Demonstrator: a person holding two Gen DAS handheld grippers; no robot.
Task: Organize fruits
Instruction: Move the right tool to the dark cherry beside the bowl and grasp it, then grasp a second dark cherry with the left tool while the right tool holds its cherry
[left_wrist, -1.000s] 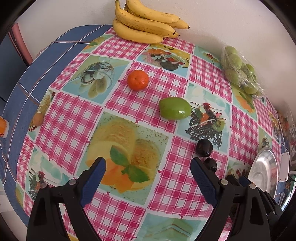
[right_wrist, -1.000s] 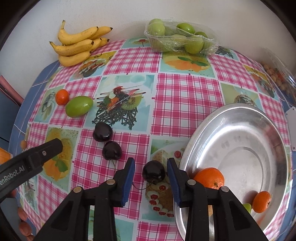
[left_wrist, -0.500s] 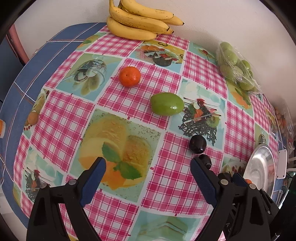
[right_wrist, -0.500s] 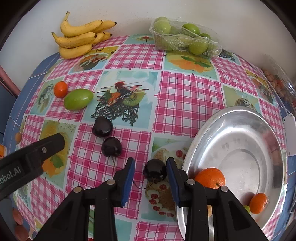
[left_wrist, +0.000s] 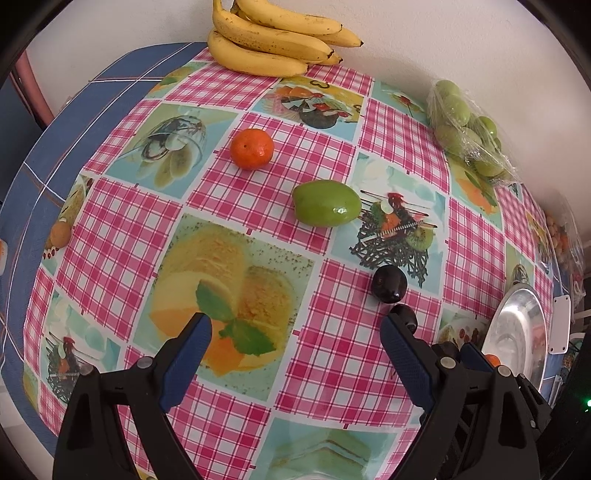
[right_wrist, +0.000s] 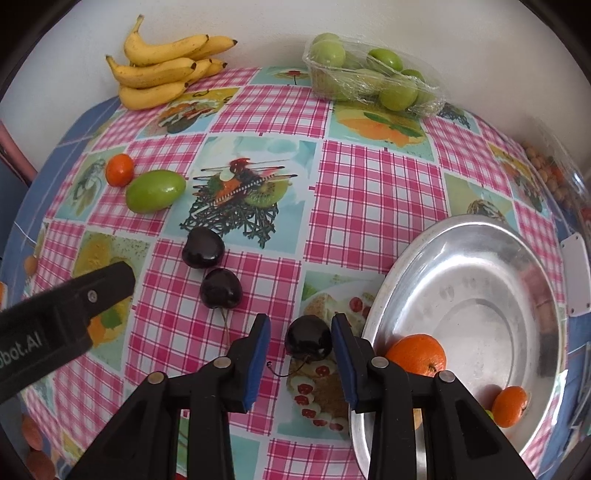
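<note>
In the right wrist view, my right gripper is open with a dark cherry sitting between its fingers on the tablecloth, a small gap on each side. Two more cherries lie to the left. The steel plate on the right holds an orange and a mandarin. A green fruit and a mandarin lie at far left. My left gripper is open and empty above the cloth; the green fruit, the mandarin and a cherry lie beyond it.
A banana bunch and a wrapped tray of green fruits sit at the back by the wall. A clear bag of small fruits is at the right edge. The left gripper's arm reaches in at lower left.
Both cameras have pulled back and up slightly. The right gripper's fingers stay around the cherry at about the same width. The left gripper stays open.
</note>
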